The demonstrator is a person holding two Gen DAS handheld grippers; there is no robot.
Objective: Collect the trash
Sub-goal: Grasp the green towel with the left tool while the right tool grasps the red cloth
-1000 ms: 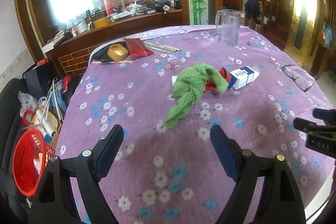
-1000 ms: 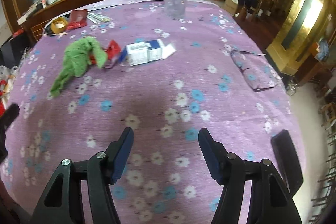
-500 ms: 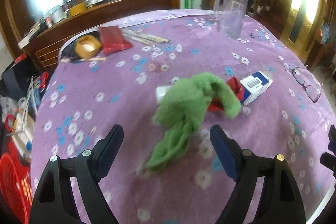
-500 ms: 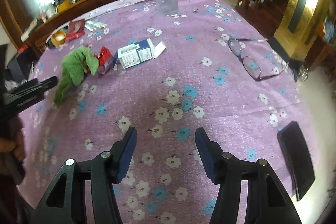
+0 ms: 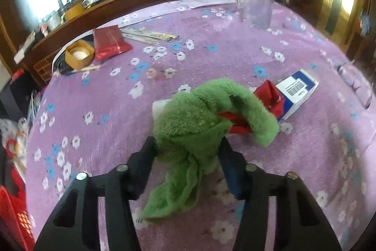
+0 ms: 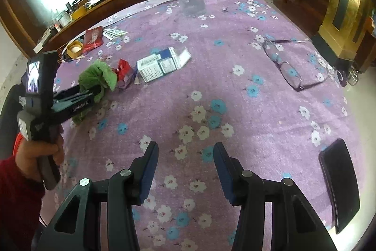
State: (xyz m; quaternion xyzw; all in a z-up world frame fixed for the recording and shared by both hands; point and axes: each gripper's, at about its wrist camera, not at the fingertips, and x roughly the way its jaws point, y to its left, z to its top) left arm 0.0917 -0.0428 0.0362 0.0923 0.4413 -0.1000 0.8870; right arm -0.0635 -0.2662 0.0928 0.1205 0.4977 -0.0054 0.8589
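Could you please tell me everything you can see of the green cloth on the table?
The green cloth is a fluffy, towel-like rag, crumpled in a loose heap on the purple flowered tablecloth. One fold arches over a red wrapper beside a white and blue box; a limp tail trails toward the camera. The left claw straddles its middle, fingers against both sides, not fully closed. The right claw is open, well away.
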